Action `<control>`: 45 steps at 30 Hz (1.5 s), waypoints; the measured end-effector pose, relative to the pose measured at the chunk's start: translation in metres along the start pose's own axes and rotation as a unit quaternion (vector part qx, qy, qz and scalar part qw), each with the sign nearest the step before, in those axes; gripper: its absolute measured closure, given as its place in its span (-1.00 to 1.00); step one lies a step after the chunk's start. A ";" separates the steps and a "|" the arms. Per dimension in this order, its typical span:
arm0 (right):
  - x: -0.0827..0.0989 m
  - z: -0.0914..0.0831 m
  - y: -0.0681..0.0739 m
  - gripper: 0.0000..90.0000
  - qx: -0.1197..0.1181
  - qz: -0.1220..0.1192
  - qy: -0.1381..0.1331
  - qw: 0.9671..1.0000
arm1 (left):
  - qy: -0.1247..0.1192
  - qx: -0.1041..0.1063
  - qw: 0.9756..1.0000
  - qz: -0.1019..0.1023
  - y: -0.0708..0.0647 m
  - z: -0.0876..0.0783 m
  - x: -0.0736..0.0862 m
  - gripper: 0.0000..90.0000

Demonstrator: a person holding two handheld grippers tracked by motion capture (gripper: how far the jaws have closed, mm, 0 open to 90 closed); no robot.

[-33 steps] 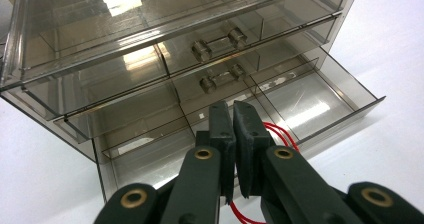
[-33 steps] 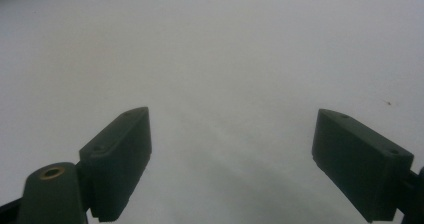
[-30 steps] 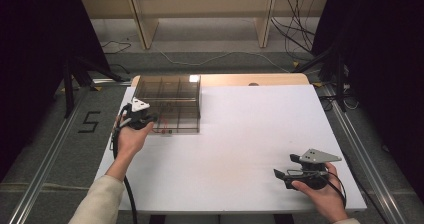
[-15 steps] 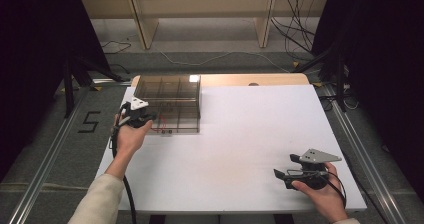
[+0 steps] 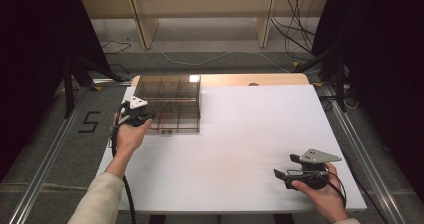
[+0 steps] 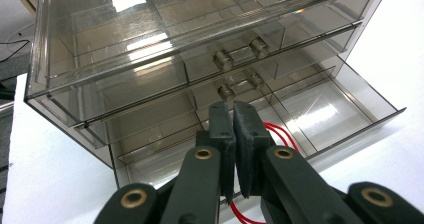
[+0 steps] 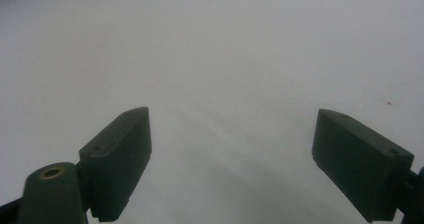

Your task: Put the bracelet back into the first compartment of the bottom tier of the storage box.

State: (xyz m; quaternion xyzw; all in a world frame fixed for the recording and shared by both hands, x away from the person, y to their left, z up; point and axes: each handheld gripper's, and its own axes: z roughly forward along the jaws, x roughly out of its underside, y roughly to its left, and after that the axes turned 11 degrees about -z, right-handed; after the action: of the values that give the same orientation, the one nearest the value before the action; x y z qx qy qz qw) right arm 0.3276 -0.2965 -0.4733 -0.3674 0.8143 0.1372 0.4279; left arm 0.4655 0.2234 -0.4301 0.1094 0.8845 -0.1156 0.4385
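Smoky clear plastic drawer box (image 6: 200, 59) sits at the counter's (image 5: 240, 149) far left corner, bottom drawer (image 6: 345, 109) open. Your left gripper (image 6: 233, 149) jaws pinch a red cord (image 6: 280, 134); right gripper (image 5: 287, 175) jaws gape empty. Tugging could snag the cord on the drawer.

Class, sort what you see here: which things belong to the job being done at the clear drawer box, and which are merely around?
In the job:
clear drawer box
its pulled-out bottom drawer
red loop in that drawer
left gripper, jaws shut

Merely around:
right gripper, open over bare table
wooden shelf
floor cables
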 end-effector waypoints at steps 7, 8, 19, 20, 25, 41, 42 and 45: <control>0.000 0.000 0.000 -0.63 0.000 0.000 0.000 1.000 | -0.001 -0.003 1.000 0.000 0.001 0.001 -0.001 0.94; 0.000 0.000 0.000 -0.63 0.000 -0.002 -0.001 1.000 | -0.001 -0.003 1.000 0.000 0.002 0.001 -0.001 0.94; 0.000 0.000 0.000 -0.63 0.000 0.000 0.000 1.000 | -0.001 -0.010 1.000 -0.003 0.005 0.004 -0.003 0.94; 0.000 0.000 0.000 -0.63 0.000 0.000 0.000 1.000 | -0.001 -0.011 1.000 -0.002 0.006 0.004 -0.003 0.94; 0.000 0.000 0.000 -0.63 0.000 0.000 0.000 1.000 | 0.000 -0.015 1.000 -0.003 0.008 0.005 -0.003 0.94; 0.000 0.000 0.000 -0.63 0.000 0.000 0.001 1.000 | 0.002 -0.024 1.000 -0.004 0.013 0.009 -0.004 0.94; 0.000 0.000 0.000 -0.63 0.000 0.000 0.001 1.000 | 0.003 -0.026 1.000 -0.003 0.014 0.009 -0.004 0.94; 0.000 0.000 0.000 -0.63 0.000 0.000 0.001 1.000 | 0.003 -0.027 1.000 -0.005 0.015 0.010 -0.005 0.94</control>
State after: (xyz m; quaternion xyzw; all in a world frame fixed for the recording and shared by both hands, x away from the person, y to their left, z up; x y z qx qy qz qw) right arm 0.3278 -0.2965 -0.4735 -0.3678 0.8149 0.1369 0.4266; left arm 0.4799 0.2337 -0.4339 0.0938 0.8890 -0.0936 0.4384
